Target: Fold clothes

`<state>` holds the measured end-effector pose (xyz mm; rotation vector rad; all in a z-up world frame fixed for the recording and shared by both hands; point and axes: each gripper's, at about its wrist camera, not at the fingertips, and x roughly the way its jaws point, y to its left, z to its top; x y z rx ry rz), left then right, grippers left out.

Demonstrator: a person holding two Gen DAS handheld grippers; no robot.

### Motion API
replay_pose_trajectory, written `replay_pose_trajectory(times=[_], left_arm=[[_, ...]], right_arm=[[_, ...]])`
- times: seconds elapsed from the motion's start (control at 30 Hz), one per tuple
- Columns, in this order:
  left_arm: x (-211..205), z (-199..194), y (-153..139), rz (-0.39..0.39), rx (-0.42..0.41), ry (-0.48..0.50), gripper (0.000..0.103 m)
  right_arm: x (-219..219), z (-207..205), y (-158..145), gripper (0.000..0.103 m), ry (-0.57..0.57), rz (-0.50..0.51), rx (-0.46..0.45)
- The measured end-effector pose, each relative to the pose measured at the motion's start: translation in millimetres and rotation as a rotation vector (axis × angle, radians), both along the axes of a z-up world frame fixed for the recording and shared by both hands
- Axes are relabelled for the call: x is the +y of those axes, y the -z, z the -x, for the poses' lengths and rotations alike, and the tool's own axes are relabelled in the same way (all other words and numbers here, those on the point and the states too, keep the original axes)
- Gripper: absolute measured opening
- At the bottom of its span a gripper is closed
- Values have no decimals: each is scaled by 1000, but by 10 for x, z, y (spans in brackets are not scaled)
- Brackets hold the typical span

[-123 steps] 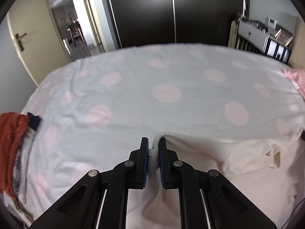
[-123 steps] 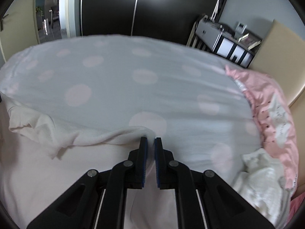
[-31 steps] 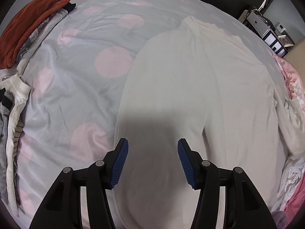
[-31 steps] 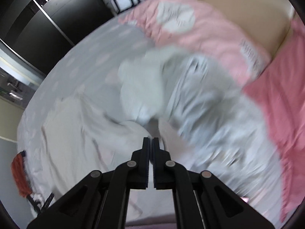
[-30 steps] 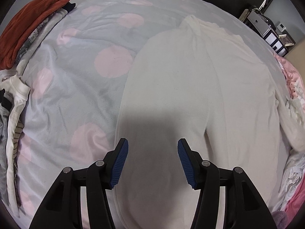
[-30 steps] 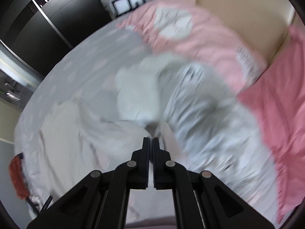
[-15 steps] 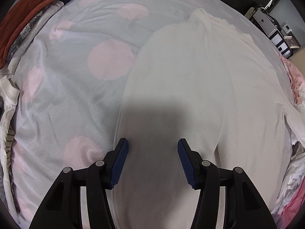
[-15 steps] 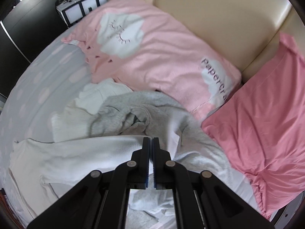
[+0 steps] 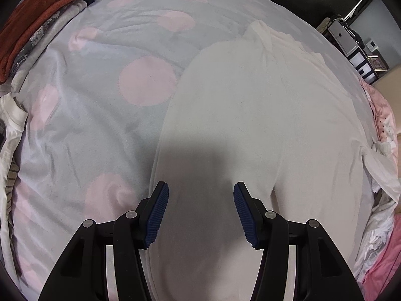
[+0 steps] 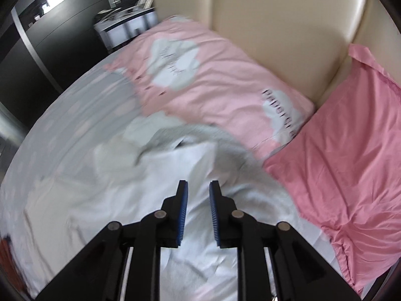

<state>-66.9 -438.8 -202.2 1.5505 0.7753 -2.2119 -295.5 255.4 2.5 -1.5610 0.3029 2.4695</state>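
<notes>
Left wrist view: at far left, folded stack of clothes [image 9: 37,22] along bed edge; polka-dot bedspread [image 9: 100,115] beside it; cream garment [image 9: 250,125] spread flat mid-bed, long side edge running up from near pads, sleeve trailing off at right. Left gripper [image 9: 200,208] released, jaws wide, hovering over near hem, nothing between. Right wrist view, blurred: right gripper [image 10: 198,210] just been opening, jaws narrowly apart, empty, above rumpled white and grey laundry pile [image 10: 175,155] near pink pillows [image 10: 225,87]. Likely step: garment laid out, sleeve arranging done. Next: grasp side edges, fold inward.
</notes>
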Motion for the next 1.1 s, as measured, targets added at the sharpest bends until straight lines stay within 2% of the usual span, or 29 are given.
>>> replay_pose_trajectory(times=[0.27, 0.37, 0.53, 0.67, 0.77, 0.93, 1.1], left_arm=[[201, -110, -156, 38, 27, 88, 56], [246, -171, -215, 41, 52, 111, 59], [369, -265, -316, 78, 74, 151, 60], [574, -262, -312, 87, 62, 222, 60], [699, -269, -288, 103, 44, 272, 60], [786, -276, -255, 121, 21, 305, 60], [858, -210, -176, 165, -32, 326, 63]], right_arm=[[-972, -624, 180, 18, -195, 235, 15], [-1336, -857, 252, 18, -241, 312, 54], [-1968, -1285, 551, 18, -312, 471, 91], [-2447, -1611, 928, 18, -380, 435, 86], [-2614, -1746, 1227, 18, -395, 409, 63], [-2657, -1806, 1505, 18, -402, 300, 68], [-2650, -1771, 1608, 18, -428, 320, 45]])
